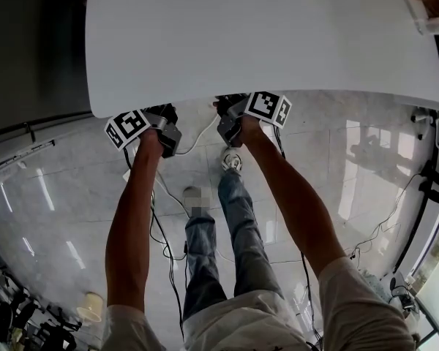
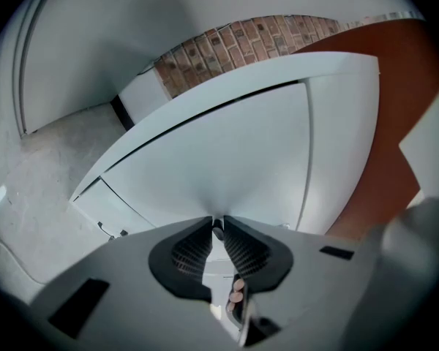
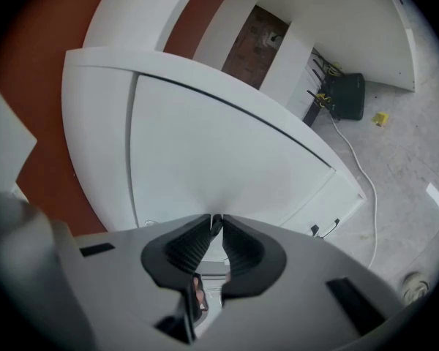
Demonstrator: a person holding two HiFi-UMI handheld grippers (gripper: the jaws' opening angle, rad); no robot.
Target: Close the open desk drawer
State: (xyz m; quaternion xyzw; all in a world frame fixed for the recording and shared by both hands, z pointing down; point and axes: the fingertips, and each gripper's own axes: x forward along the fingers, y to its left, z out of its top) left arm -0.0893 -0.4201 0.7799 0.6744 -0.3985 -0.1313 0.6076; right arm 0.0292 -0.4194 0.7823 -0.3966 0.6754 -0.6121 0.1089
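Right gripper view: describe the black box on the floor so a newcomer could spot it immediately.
Start at the white panel filling the middle, then go up and right to the pale speckled floor. The black box sits against a white upright, cables at its left and a small yellow object beside it; nothing else there is dark and boxy.

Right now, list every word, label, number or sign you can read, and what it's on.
No readable words or numbers anywhere.
Left cube: square marker pattern, no letters.
Right cube: the same kind of pattern.
Desk: blank.
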